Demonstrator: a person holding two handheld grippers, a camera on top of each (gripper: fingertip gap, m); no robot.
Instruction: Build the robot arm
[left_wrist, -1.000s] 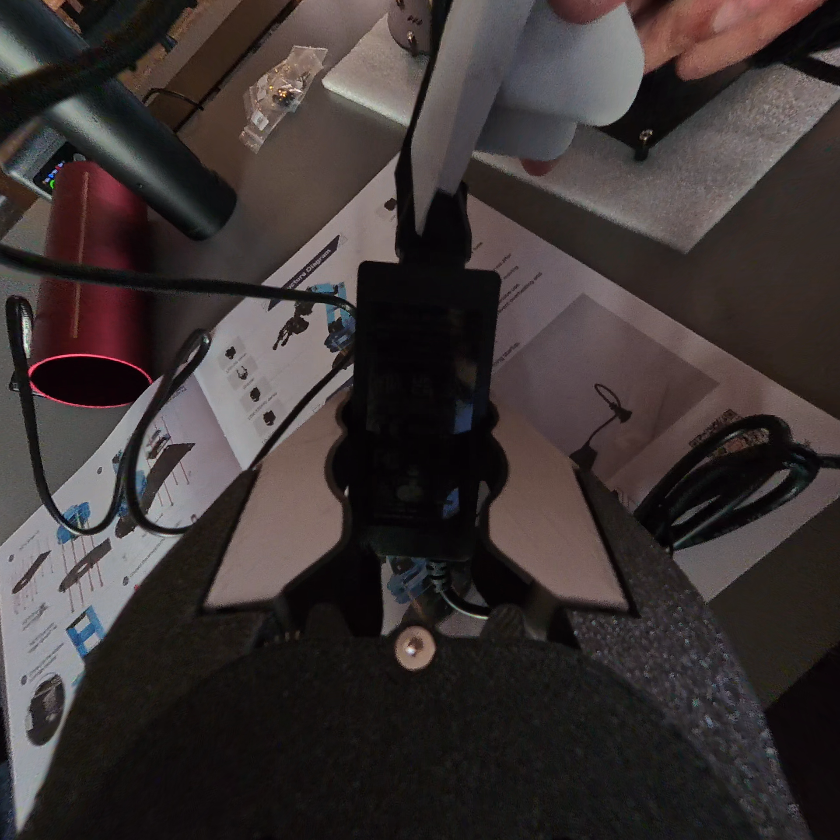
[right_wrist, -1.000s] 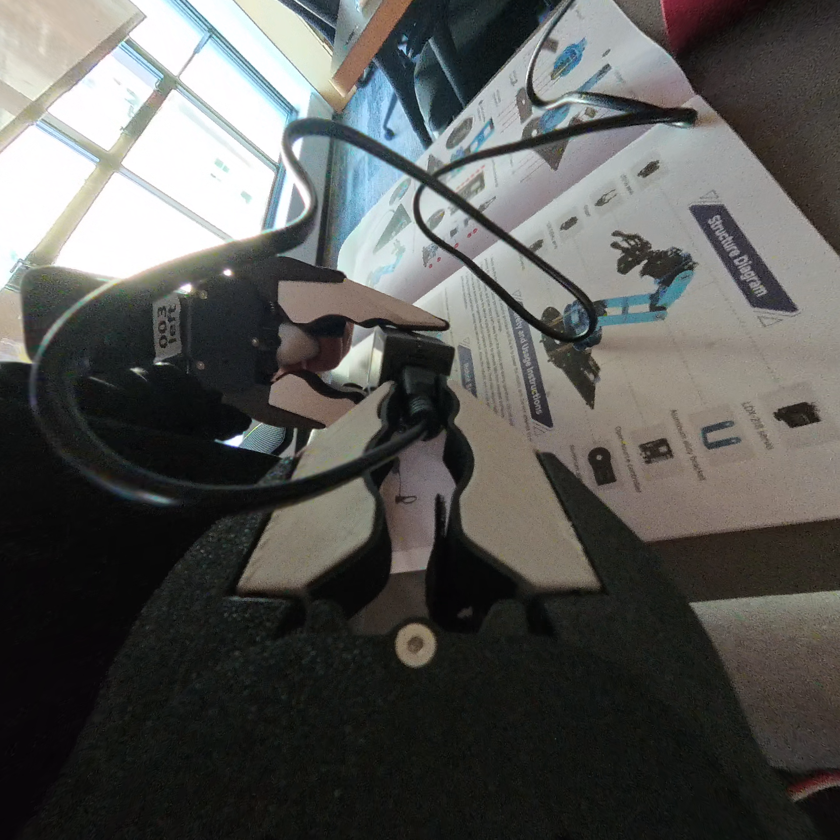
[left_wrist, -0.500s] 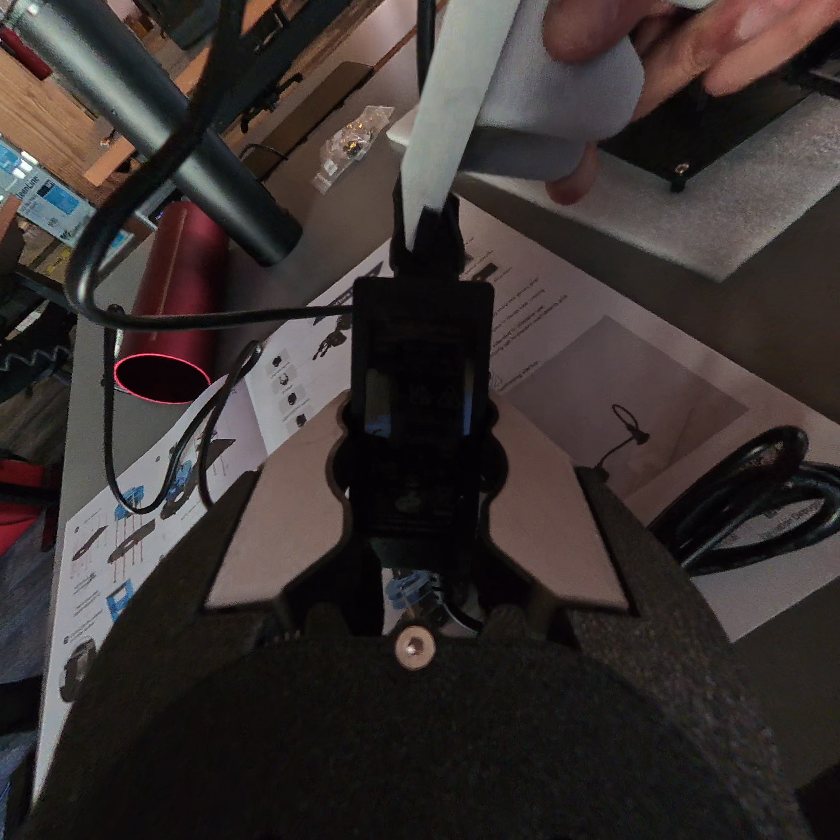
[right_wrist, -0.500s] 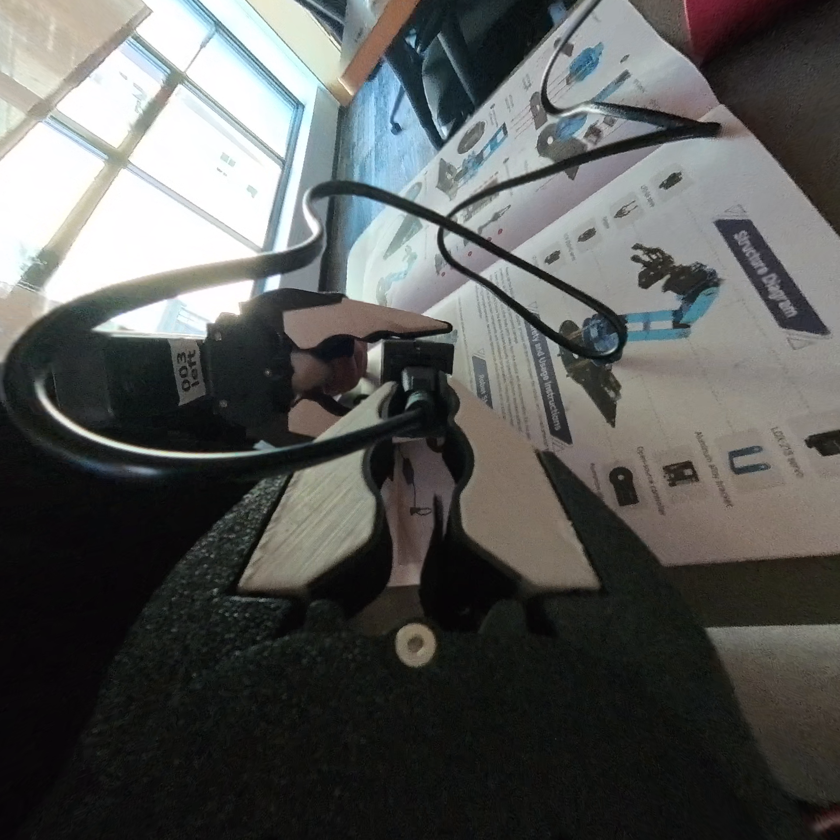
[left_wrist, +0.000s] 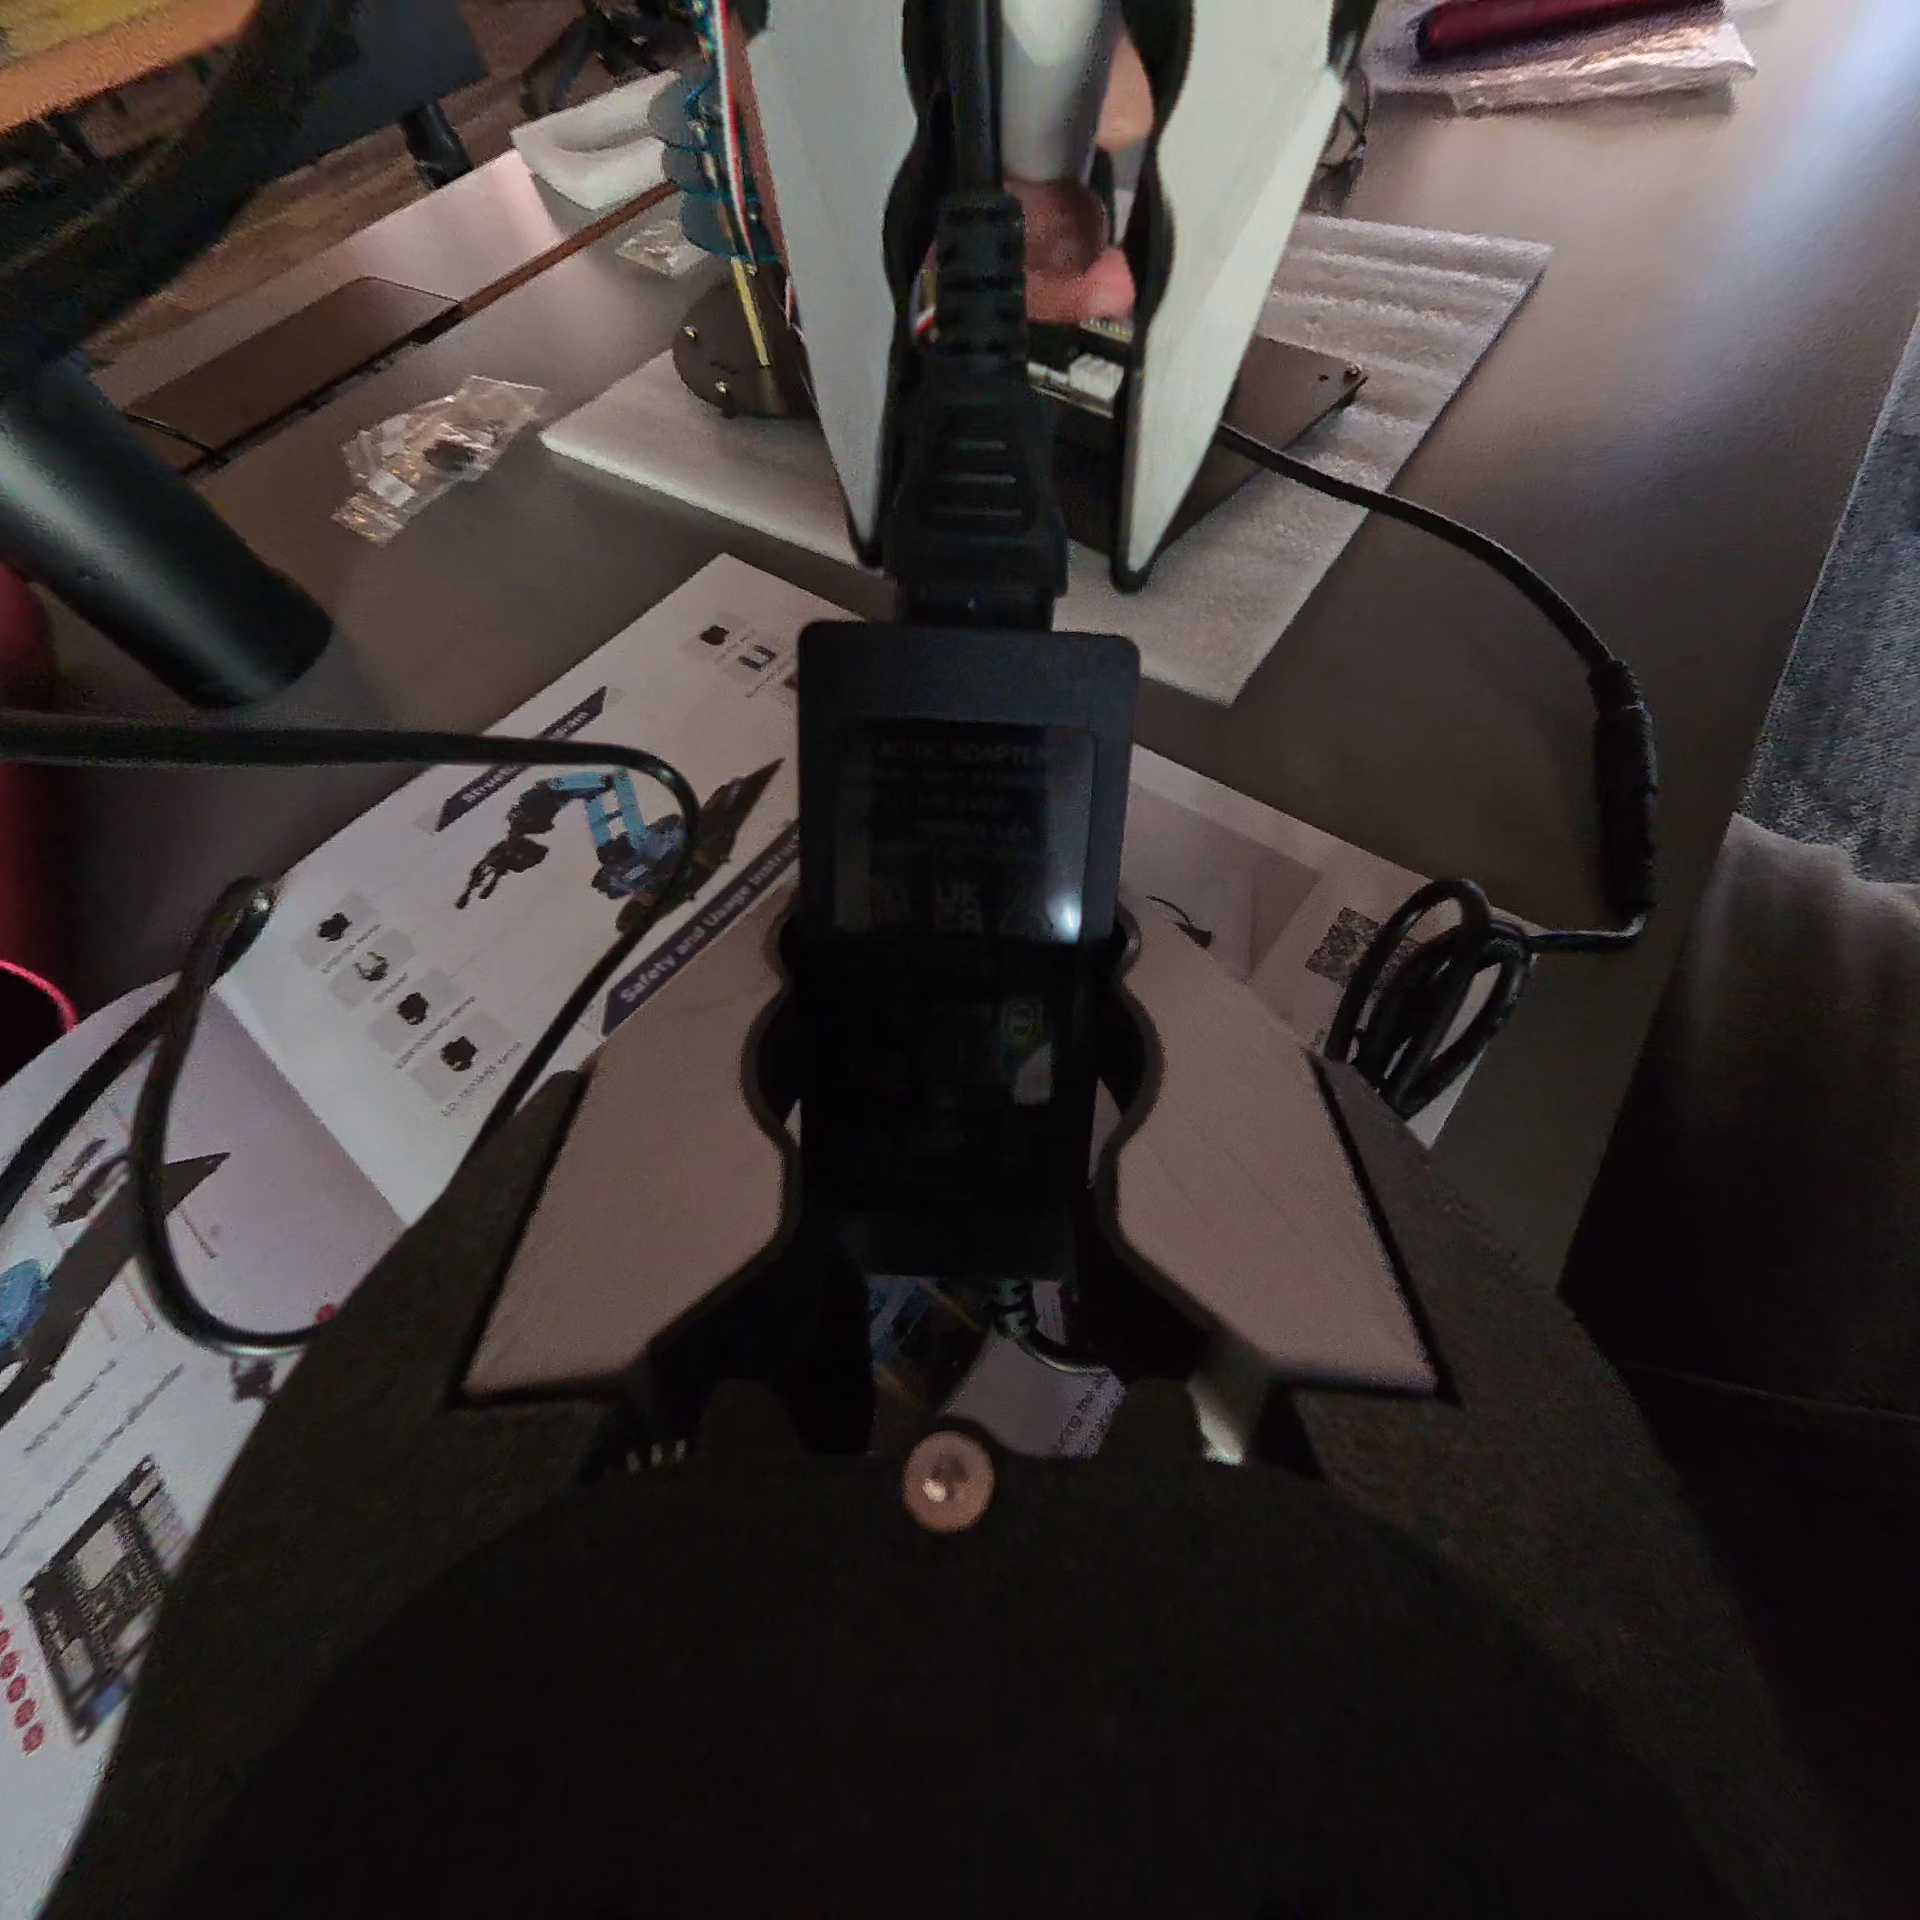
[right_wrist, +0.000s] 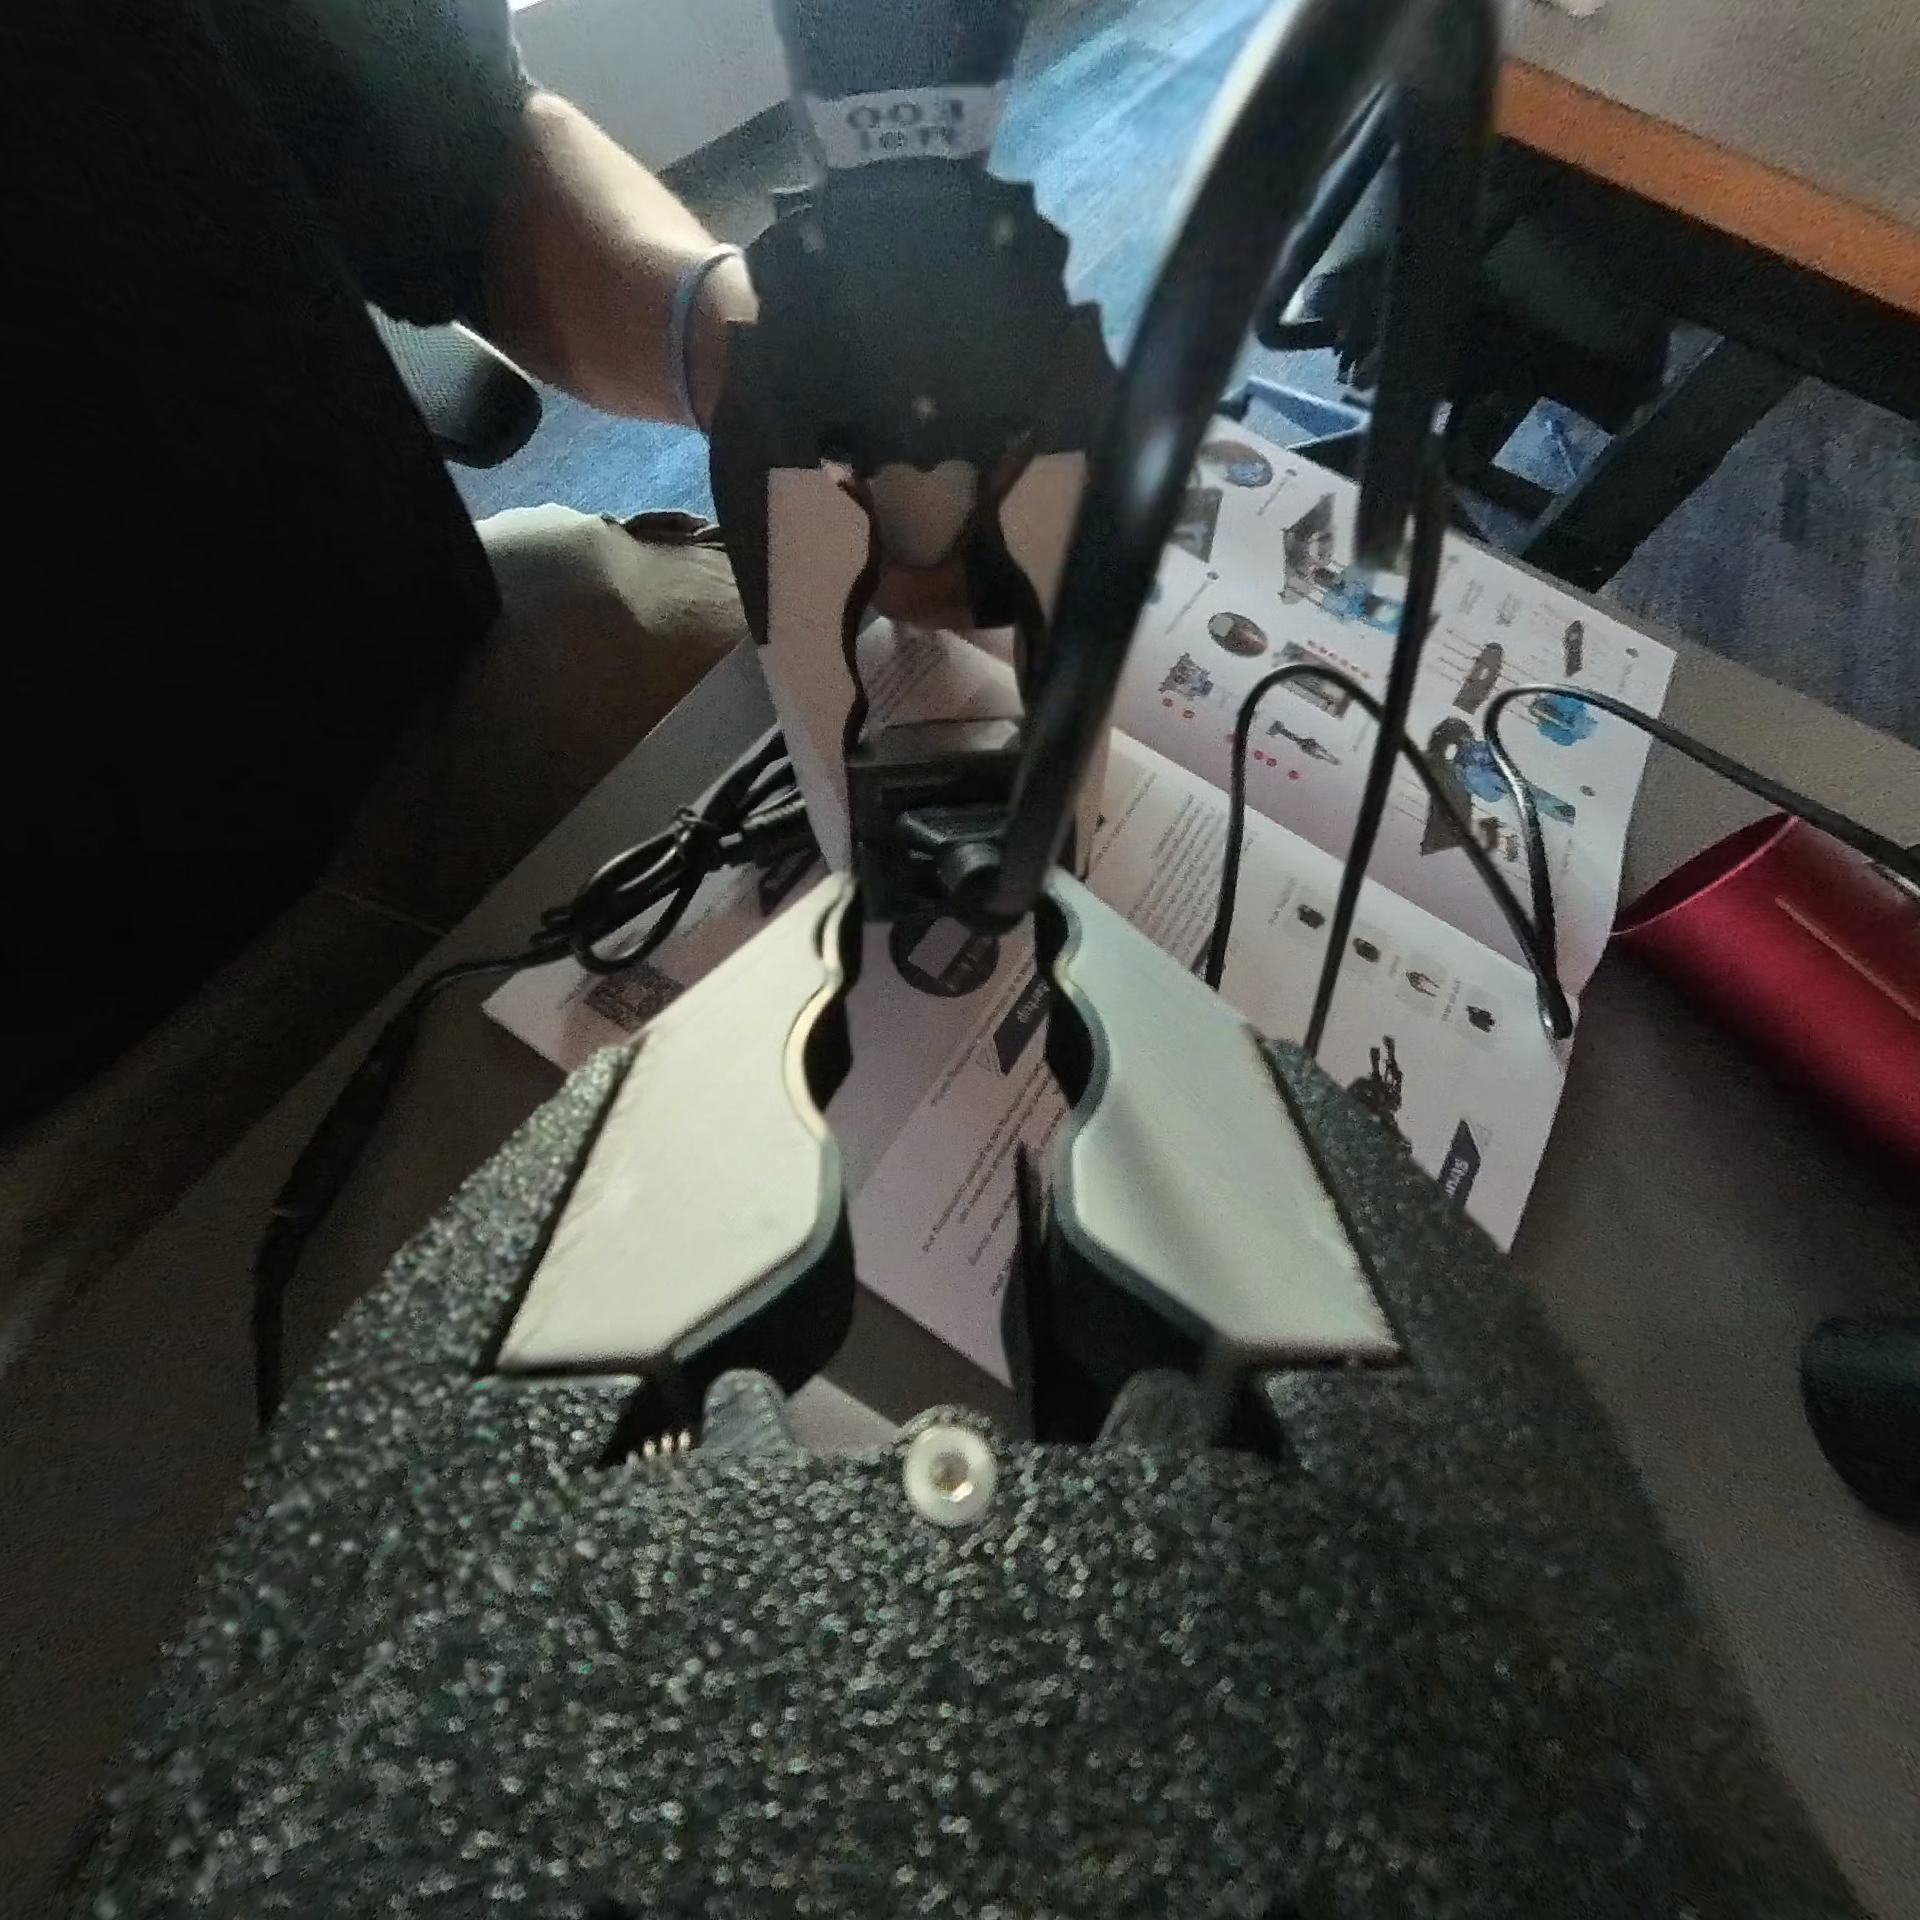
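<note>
Black power adapter (left_wrist: 966, 790): held off the worktop (left_wrist: 1455, 665), long axis pointing away from the left tool (left_wrist: 958, 935), whose two fingers are clenched on its lower half. The adapter's upper face carries a glossy label of small print, too dim to make out.

A black plug (left_wrist: 977, 499) sits in the adapter's far end, and its thick cord (right_wrist: 1122, 416) arcs up past the right tool's camera. The right tool (right_wrist: 945, 894) faces the left one head-on. Its white fingers stand either side of the plug with a gap showing on one side, so it reads as released rather than pinching.

Half a second ago that tool showed edge-on and tight on the plug. It has since turned flat-on and spread.

A white sticker (right_wrist: 904, 125) with printed characters wraps the left tool's body, and a hand (right_wrist: 623, 291) with a blue wristband is behind it.

Below lies an unfolded instruction sheet (left_wrist: 436, 935) with headings and pictures of a blue robot arm, and a thin black cable loops over it. A coiled cable (left_wrist: 1423, 997) rests on its corner. A red cylinder (right_wrist: 1787, 935) lies beside the sheet. A white foam sheet (left_wrist: 1382, 301) and a clear bag of small parts (left_wrist: 436, 457) lie farther off.
</note>
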